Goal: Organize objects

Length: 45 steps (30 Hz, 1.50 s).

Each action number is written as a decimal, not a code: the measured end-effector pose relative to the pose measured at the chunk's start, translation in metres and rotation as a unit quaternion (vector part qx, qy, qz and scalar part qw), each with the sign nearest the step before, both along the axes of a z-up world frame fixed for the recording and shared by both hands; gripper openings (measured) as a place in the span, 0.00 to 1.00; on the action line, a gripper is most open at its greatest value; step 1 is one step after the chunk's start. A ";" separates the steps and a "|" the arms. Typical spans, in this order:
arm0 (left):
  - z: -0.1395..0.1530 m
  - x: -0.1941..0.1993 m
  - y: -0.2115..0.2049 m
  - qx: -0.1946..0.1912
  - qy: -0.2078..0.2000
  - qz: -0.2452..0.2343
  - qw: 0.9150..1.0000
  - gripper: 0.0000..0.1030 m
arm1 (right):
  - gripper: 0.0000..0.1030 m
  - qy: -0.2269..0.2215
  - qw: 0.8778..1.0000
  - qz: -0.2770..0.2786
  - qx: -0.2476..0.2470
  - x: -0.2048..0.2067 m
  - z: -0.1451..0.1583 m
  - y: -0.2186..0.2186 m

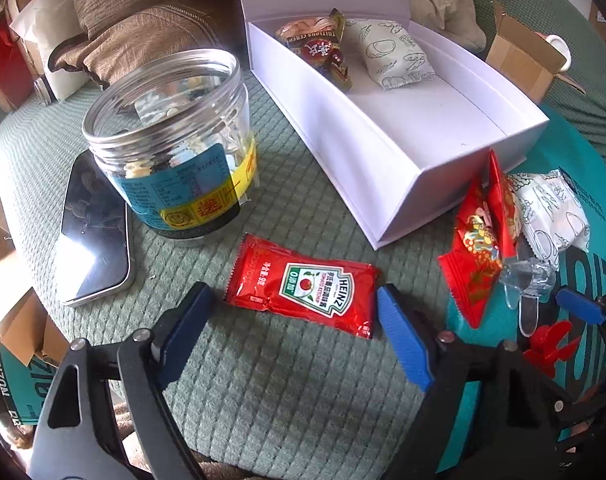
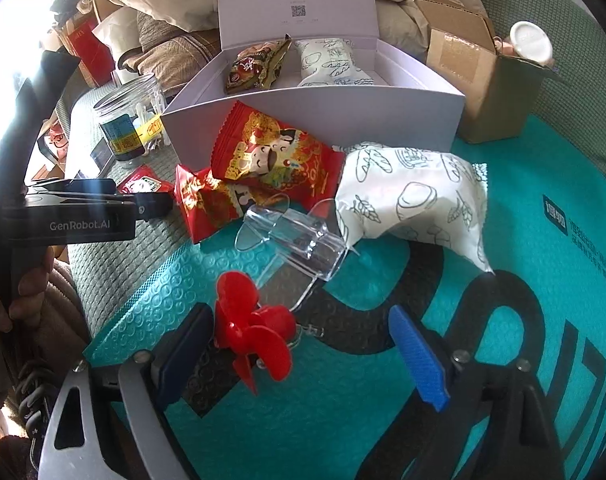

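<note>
A red Heinz ketchup sachet (image 1: 303, 286) lies on the green quilted cover, between the fingertips of my open left gripper (image 1: 293, 304). An open white box (image 1: 383, 176) behind it holds a brown snack packet (image 1: 321, 50) and a white printed packet (image 1: 395, 52). Two red snack packets (image 2: 263, 160) and a white printed packet (image 2: 411, 196) lie in front of the box (image 2: 323, 116). My right gripper (image 2: 303, 332) is open and empty over a teal mat, with a red propeller (image 2: 255, 332) by its left finger and a clear plastic piece (image 2: 299, 240) beyond.
A clear plastic jar (image 1: 171, 136) with a blue and yellow label stands left of the box, a phone (image 1: 95, 240) beside it. A cardboard box (image 2: 487, 80) with a white-lidded container stands at back right. Cushions and bedding lie behind. The teal mat (image 2: 523, 320) covers the right side.
</note>
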<state>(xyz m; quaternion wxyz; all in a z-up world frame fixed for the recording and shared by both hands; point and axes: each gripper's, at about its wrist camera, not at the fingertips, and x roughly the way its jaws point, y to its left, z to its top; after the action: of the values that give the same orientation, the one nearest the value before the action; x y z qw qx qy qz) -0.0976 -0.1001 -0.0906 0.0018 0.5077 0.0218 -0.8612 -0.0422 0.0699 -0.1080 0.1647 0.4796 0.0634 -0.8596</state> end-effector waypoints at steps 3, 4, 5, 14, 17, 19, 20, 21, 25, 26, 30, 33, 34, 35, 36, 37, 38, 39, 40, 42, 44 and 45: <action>0.002 0.003 0.004 0.002 0.011 -0.014 1.000 0.64 | 0.79 0.005 1.000 -0.001 -0.001 0.000 0.001 0.001; 0.002 0.003 0.005 0.001 0.011 -0.018 1.000 0.64 | 0.74 0.006 1.000 -0.001 -0.003 0.000 0.001 0.002; 0.003 0.004 0.006 0.003 0.014 -0.020 1.000 0.63 | 0.68 0.007 1.000 -0.002 -0.008 0.000 0.002 0.003; 0.014 0.022 0.010 0.027 0.019 -0.022 0.999 0.62 | 0.33 0.003 0.999 -0.002 -0.035 0.003 0.007 0.015; 0.024 0.033 0.013 0.031 0.025 -0.027 0.999 0.62 | 0.30 0.004 0.999 0.000 -0.043 0.006 0.010 0.019; 0.031 0.040 0.018 0.034 0.028 -0.035 0.998 0.62 | 0.30 0.006 0.999 0.002 -0.045 0.009 0.011 0.021; 0.033 0.046 0.020 0.036 0.029 -0.040 0.998 0.62 | 0.29 0.006 0.999 0.003 -0.045 0.011 0.011 0.022; 0.034 0.057 0.020 0.038 0.028 -0.045 0.998 0.62 | 0.29 0.005 0.999 0.003 -0.045 0.012 0.011 0.023; 0.039 0.067 0.037 0.040 0.026 -0.067 0.997 0.62 | 0.29 0.006 0.999 0.002 -0.044 0.018 0.012 0.030; 0.040 0.071 0.041 0.040 0.025 -0.072 0.996 0.62 | 0.30 0.008 0.999 0.001 -0.042 0.020 0.013 0.032; 0.038 0.076 0.055 0.042 0.023 -0.092 0.995 0.62 | 0.30 0.010 0.999 -0.006 -0.033 0.027 0.013 0.041; 0.036 0.079 0.064 0.046 0.018 -0.106 0.993 0.62 | 0.30 0.016 1.000 -0.010 -0.025 0.033 0.014 0.048; 0.035 0.079 0.067 0.047 0.014 -0.112 0.993 0.62 | 0.30 0.019 1.000 -0.011 -0.022 0.035 0.014 0.051; 0.034 0.080 0.071 0.050 0.010 -0.119 0.992 0.62 | 0.30 0.022 1.000 -0.012 -0.019 0.037 0.014 0.053; 0.032 0.081 0.074 0.053 0.007 -0.124 0.991 0.62 | 0.30 0.021 1.000 -0.014 -0.018 0.039 0.014 0.055; 0.032 0.083 0.077 0.057 0.004 -0.130 0.990 0.62 | 0.30 0.021 1.000 -0.016 -0.018 0.040 0.014 0.058; 0.031 0.084 0.080 0.060 0.003 -0.135 0.989 0.62 | 0.30 0.020 1.000 -0.017 -0.016 0.042 0.014 0.060; 0.030 0.086 0.083 0.059 0.002 -0.140 0.988 0.62 | 0.30 0.022 1.000 -0.019 -0.012 0.044 0.014 0.061; 0.030 0.087 0.086 0.057 0.002 -0.144 0.988 0.62 | 0.30 0.023 1.000 -0.020 -0.008 0.045 0.014 0.063; 0.028 0.088 0.092 0.058 -0.001 -0.155 0.986 0.62 | 0.30 0.025 0.999 -0.019 -0.005 0.047 0.013 0.065; 0.026 0.088 0.095 0.061 -0.006 -0.162 0.985 0.62 | 0.31 0.027 1.000 -0.015 -0.005 0.048 0.012 0.065; 0.024 0.088 0.096 0.062 -0.010 -0.164 0.985 0.62 | 0.32 0.025 1.000 -0.014 -0.003 0.048 0.011 0.064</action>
<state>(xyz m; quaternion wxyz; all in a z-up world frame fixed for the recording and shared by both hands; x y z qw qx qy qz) -0.0100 -0.0041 -0.0671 -0.1703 0.5118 -0.0085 -0.8420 0.0057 0.1342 -0.0970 0.1521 0.4587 0.0584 -0.8735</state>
